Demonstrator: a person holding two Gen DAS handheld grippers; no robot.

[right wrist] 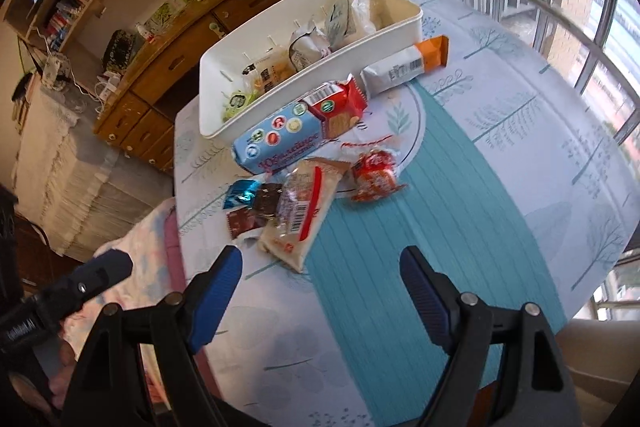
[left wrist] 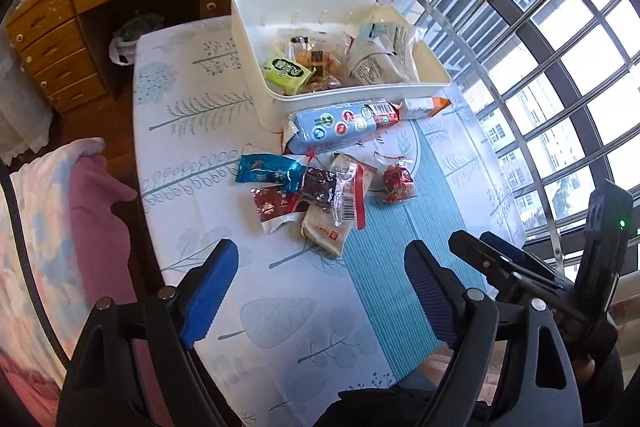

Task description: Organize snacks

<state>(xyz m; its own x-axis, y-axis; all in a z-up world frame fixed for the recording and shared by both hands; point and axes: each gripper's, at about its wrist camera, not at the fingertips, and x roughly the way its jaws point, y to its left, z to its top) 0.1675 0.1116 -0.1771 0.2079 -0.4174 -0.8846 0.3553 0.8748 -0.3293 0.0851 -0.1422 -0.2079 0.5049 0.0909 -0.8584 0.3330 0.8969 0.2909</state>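
Your left hand-held gripper (left wrist: 316, 297) hangs over the near part of the counter (left wrist: 192, 83) with its blue pads wide apart and nothing between them. Just beyond its left pad lies the loose pile of snacks: a blue foil packet (left wrist: 266, 169) at the left end, a dark red packet (left wrist: 274, 205) just below it, a brown bar (left wrist: 322, 189) in clear wrap touching both, and a beige pack (left wrist: 326, 231) with a red stripe under that bar. A small red sweet (left wrist: 398, 183) lies apart, to the right of the pile.

Farther back, a long blue biscuit pack (left wrist: 340, 131) lies against the front wall of the white bin (left wrist: 256, 15), with a red pack (left wrist: 382, 111) on its right end and a white-and-orange pack (left wrist: 424, 106) beside that. Inside the bin sit a green packet (left wrist: 286, 71), some clear-wrapped biscuits and a large white bag (left wrist: 380, 55).

Your right hand-held gripper (right wrist: 320, 297) also stands wide open and empty, over the teal stripe of the cloth, with the beige pack just ahead of its left pad. It shows at the right edge of the left wrist view, beside the left one.
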